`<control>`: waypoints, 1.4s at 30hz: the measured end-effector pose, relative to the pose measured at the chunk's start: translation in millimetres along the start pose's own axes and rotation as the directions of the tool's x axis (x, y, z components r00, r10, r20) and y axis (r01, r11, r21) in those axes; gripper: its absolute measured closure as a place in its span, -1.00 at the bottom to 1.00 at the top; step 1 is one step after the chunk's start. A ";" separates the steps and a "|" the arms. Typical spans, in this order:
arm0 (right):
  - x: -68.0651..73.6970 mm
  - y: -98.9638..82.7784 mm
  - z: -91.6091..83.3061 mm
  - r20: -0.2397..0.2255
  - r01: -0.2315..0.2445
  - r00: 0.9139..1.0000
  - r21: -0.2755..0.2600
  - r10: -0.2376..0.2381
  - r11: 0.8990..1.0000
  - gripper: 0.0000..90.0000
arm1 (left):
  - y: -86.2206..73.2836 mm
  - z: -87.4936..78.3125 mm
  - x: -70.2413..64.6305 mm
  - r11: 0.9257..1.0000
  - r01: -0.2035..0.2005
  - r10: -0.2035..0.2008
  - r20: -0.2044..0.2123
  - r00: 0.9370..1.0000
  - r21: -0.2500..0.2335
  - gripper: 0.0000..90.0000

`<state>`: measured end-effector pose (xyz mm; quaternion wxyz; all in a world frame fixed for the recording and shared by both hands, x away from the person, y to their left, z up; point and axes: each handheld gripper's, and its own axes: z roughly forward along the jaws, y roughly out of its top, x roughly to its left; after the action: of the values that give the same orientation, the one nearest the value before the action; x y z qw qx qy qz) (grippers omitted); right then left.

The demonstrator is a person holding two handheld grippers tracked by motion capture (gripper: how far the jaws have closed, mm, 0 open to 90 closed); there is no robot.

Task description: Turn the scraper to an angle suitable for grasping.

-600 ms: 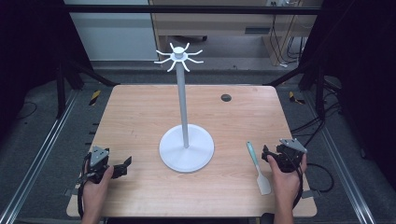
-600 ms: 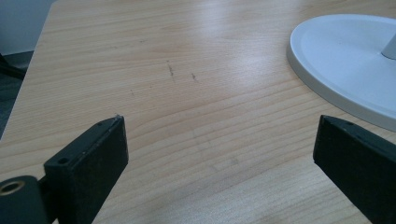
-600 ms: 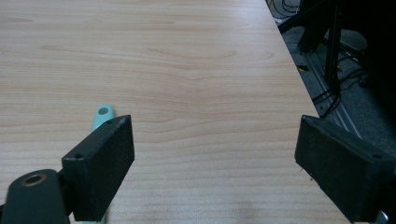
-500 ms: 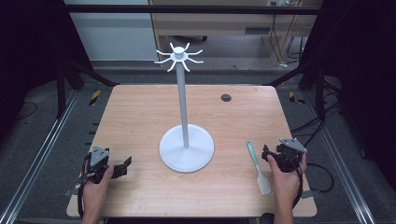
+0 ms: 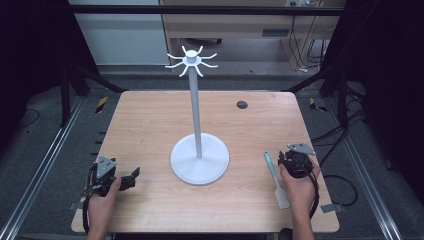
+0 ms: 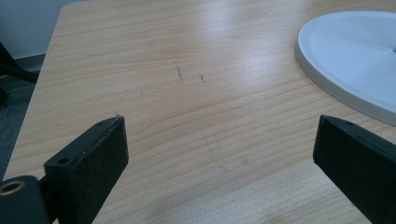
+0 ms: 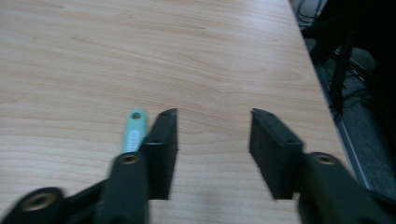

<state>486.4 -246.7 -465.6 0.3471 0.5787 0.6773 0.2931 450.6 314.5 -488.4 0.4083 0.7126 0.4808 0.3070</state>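
Your right tool [image 5: 289, 159] hangs released, spatula [image 5: 275, 178] just left of it: light, stiff handle, floppy blade. Grip mid-handle.

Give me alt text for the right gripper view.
The right gripper hangs open over a bare wooden table, nothing between its black jaws. A green spatula handle lies just outside one jaw.

In the right gripper view we saw the spatula [image 7: 135, 132] mostly hidden behind the right gripper [image 7: 212, 149]'s left jaw, near parts blurred. In the left gripper view the stand base [image 6: 355, 60] was cut off at the edge, right of the left gripper [image 6: 219, 172].
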 end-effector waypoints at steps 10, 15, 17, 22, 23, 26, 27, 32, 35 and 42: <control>2.0 15.6 18.6 -0.160 0.028 0.987 0.099 -0.012 0.995 1.00 | -0.9 -1.1 4.3 1.000 0.008 -0.008 -0.009 1.000 0.003 -0.93; 3.9 15.5 32.7 -0.187 0.058 0.982 0.156 -0.028 0.986 1.00 | -0.7 0.0 2.3 1.000 0.001 -0.001 -0.005 1.000 0.006 -0.93; 3.6 15.2 34.2 -0.189 0.053 0.982 0.158 -0.023 0.986 1.00 | -0.7 0.2 1.4 1.000 -0.001 0.001 -0.001 1.000 0.008 -0.93; 3.3 13.6 41.1 -0.195 0.047 0.981 0.172 -0.013 0.984 1.00 | -0.6 0.0 1.3 1.000 -0.003 0.003 0.000 1.000 0.007 -0.93; 3.6 13.3 42.0 -0.195 0.045 0.981 0.176 -0.010 0.983 1.00 | -0.6 0.1 1.4 1.000 0.000 0.000 0.001 1.000 0.007 -0.93; 4.1 11.7 45.1 -0.198 0.044 0.980 0.188 -0.006 0.981 1.00 | -0.6 -0.1 2.0 1.000 -0.003 0.003 0.001 1.000 0.010 -0.92; 4.3 10.3 46.8 -0.196 0.038 0.981 0.195 0.001 0.980 0.99 | -0.7 0.0 1.9 1.000 -0.002 0.002 0.002 1.000 0.010 -0.92; 5.3 9.0 48.6 -0.203 0.043 0.979 0.200 -0.001 0.979 0.99 | -0.6 0.3 0.9 1.000 -0.009 0.009 0.001 1.000 0.011 -0.92; 6.2 9.5 47.9 -0.202 0.040 0.979 0.199 0.001 0.979 1.00 | -0.5 0.5 0.2 1.000 -0.011 0.011 0.001 1.000 0.011 -0.92; 5.9 8.4 50.4 -0.204 0.040 0.979 0.205 0.003 0.978 1.00 | -0.5 0.4 0.3 1.000 -0.011 0.011 0.000 1.000 0.012 -0.92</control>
<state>531.6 -239.8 -489.3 0.2164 0.5725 0.7415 0.2749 450.8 314.8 -489.1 0.4024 0.7176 0.4786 0.3065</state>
